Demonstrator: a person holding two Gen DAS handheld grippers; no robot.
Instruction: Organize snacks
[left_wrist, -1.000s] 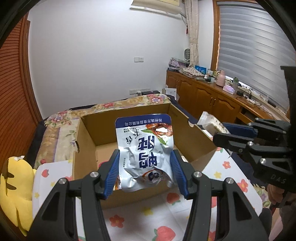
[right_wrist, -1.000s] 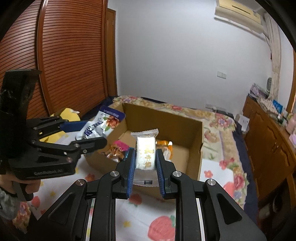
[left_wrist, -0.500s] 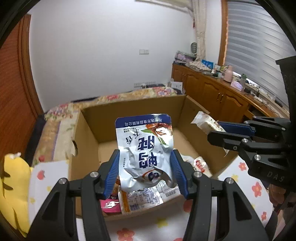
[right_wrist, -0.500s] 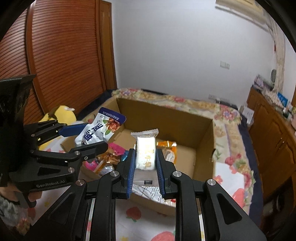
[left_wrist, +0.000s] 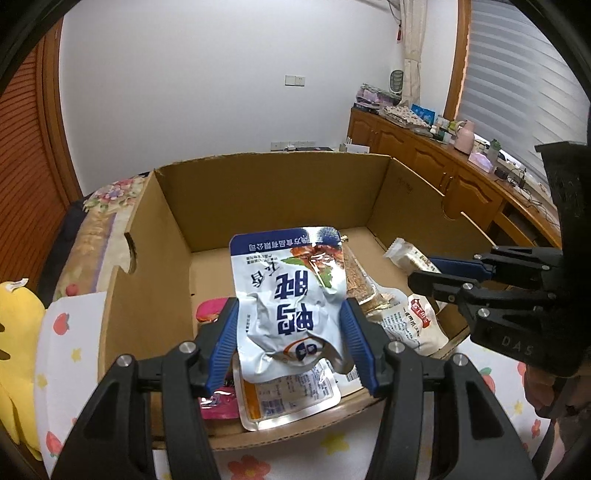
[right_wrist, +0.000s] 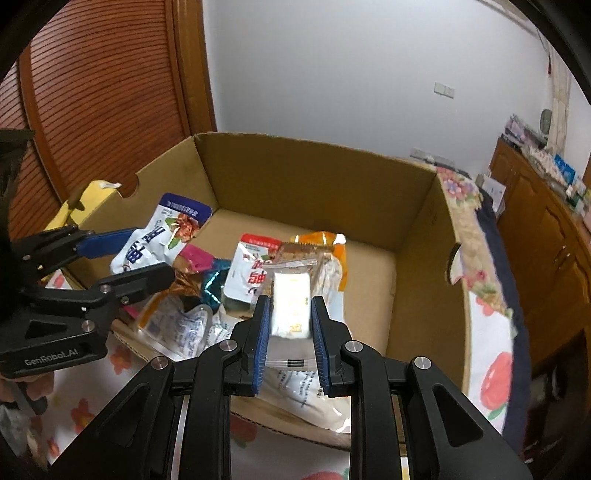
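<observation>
An open cardboard box (left_wrist: 273, 192) (right_wrist: 325, 192) stands on the flowered cloth with several snack packets lying in its near half. My left gripper (left_wrist: 290, 319) is shut on a crumpled white and blue pouch (left_wrist: 291, 291) (right_wrist: 159, 240), held over the box's near left part. My right gripper (right_wrist: 290, 315) is shut on a small white wrapped bar (right_wrist: 291, 302) (left_wrist: 408, 256), held above the packets near the box's front wall. Each gripper shows in the other's view, the right gripper (left_wrist: 424, 269) at the right and the left gripper (right_wrist: 147, 254) at the left.
Loose in the box lie an orange-edged packet (left_wrist: 288, 398), a pink packet (left_wrist: 212, 308), a red-topped white pouch (right_wrist: 255, 269) and an orange wrapper (right_wrist: 328, 254). The box's far half is bare cardboard (right_wrist: 369, 273). A yellow plush (left_wrist: 18, 343) sits left; wooden cabinets (left_wrist: 424, 162) line the right wall.
Both grippers have come down and forward over the box, each still gripping its packet. The box now fills both views, and the packets inside have come into sight.
</observation>
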